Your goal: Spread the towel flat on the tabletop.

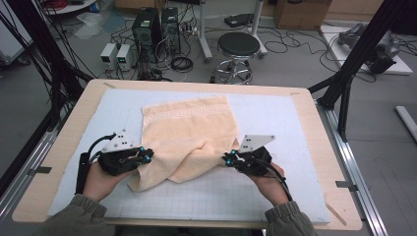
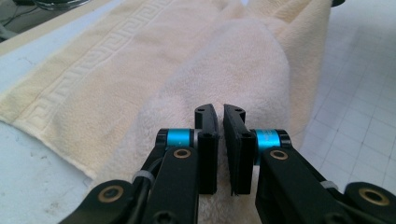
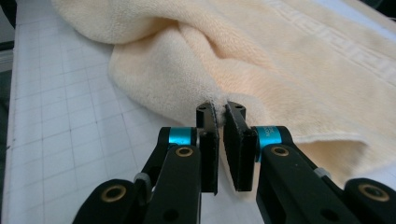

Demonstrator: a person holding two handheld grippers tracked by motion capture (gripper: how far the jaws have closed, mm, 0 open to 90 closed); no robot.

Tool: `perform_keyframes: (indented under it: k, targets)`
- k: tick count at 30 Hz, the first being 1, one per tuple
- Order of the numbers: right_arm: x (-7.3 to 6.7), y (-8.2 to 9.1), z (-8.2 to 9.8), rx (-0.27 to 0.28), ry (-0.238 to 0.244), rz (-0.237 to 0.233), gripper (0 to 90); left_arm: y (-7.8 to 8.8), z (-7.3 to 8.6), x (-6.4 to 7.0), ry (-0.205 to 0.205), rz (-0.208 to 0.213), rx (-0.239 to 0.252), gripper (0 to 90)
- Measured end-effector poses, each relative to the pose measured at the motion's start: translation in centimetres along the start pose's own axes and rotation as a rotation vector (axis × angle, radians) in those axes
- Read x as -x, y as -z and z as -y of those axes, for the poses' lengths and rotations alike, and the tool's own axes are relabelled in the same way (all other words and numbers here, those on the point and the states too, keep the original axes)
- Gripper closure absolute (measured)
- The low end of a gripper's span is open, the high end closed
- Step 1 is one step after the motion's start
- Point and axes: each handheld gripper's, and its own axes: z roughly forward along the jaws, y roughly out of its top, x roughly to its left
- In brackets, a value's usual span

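Note:
A pale peach towel (image 1: 189,132) with a woven key-pattern border lies on the white gridded mat (image 1: 275,196), its near part bunched and lifted. My left gripper (image 1: 148,153) is shut on the towel's near left edge; in the left gripper view the jaws pinch a fold of towel (image 2: 243,70) at the left gripper's tips (image 2: 220,112). My right gripper (image 1: 227,158) is shut on the near right edge; the right gripper view shows the towel's edge (image 3: 219,100) caught at the right gripper's tips (image 3: 220,111). The cloth sags between both grippers.
The mat covers a wooden table (image 1: 319,147). Black frame posts (image 1: 361,46) stand at the right and left corners. Behind the table are a stool (image 1: 238,49), computer towers (image 1: 155,29) and cables on the floor.

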Motion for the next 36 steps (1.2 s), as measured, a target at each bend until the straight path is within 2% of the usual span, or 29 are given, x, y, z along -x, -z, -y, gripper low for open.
perform_keyframes:
  k: [2, 6, 10, 13, 15, 18, 21, 24, 26, 29, 32, 33, 35, 36]
  targets:
    - [0.0, 1.2, 0.1, 0.009, 0.006, 0.019, 84.4, 0.3, -0.3, 0.1, 0.01, 0.002, 0.017, 83.9]
    - [0.0, 3.2, 0.2, 0.021, 0.007, 0.045, 84.4, 1.0, -0.9, 0.1, 0.001, -0.003, 0.029, 83.9]
    - [0.6, 4.5, 0.6, 0.023, -0.001, 0.075, 84.4, 0.5, -0.8, -1.0, 0.024, -0.032, 0.017, 84.0]
    - [1.5, 4.0, 1.4, 0.006, -0.034, 0.078, 84.5, -0.7, -0.3, -2.5, 0.065, -0.067, -0.02, 84.0]
    - [2.5, 2.9, 2.2, -0.017, -0.074, 0.077, 84.5, -2.2, 0.1, -3.9, 0.084, -0.113, -0.069, 84.0]
    - [3.8, 1.1, 2.9, -0.061, -0.111, 0.07, 84.4, -4.2, 0.5, -5.4, 0.118, -0.145, -0.123, 83.8]
    - [4.7, -0.2, 3.1, -0.079, -0.12, 0.058, 82.7, -5.0, 0.7, -6.1, 0.151, -0.148, -0.139, 80.4]
    - [4.9, 0.1, 2.9, -0.054, -0.127, 0.049, 77.6, -4.2, 0.6, -6.2, 0.15, -0.148, -0.112, 71.5]
    - [4.6, 0.9, 2.5, -0.025, -0.115, 0.045, 73.8, -3.0, 0.3, -6.1, 0.149, -0.163, -0.078, 66.2]
    - [3.9, 2.0, 1.8, 0.011, -0.083, 0.033, 70.6, -1.1, -0.2, -5.7, 0.135, -0.162, -0.028, 62.4]
    - [2.8, 2.8, 0.9, 0.034, -0.038, 0.032, 69.4, 0.4, -0.4, -4.5, 0.102, -0.127, 0.01, 60.2]
    - [2.5, 2.8, 0.6, 0.047, -0.018, 0.02, 69.5, 0.5, -0.4, -3.9, 0.088, -0.111, 0.014, 60.0]
    - [1.8, 2.6, 0.3, 0.042, 0.006, 0.007, 69.1, 0.4, -0.2, -2.8, 0.055, -0.075, 0.012, 59.2]
    - [1.4, 2.3, 0.3, 0.034, 0.013, -0.016, 69.1, 0.2, 0.0, -2.4, 0.046, -0.061, 0.013, 59.2]
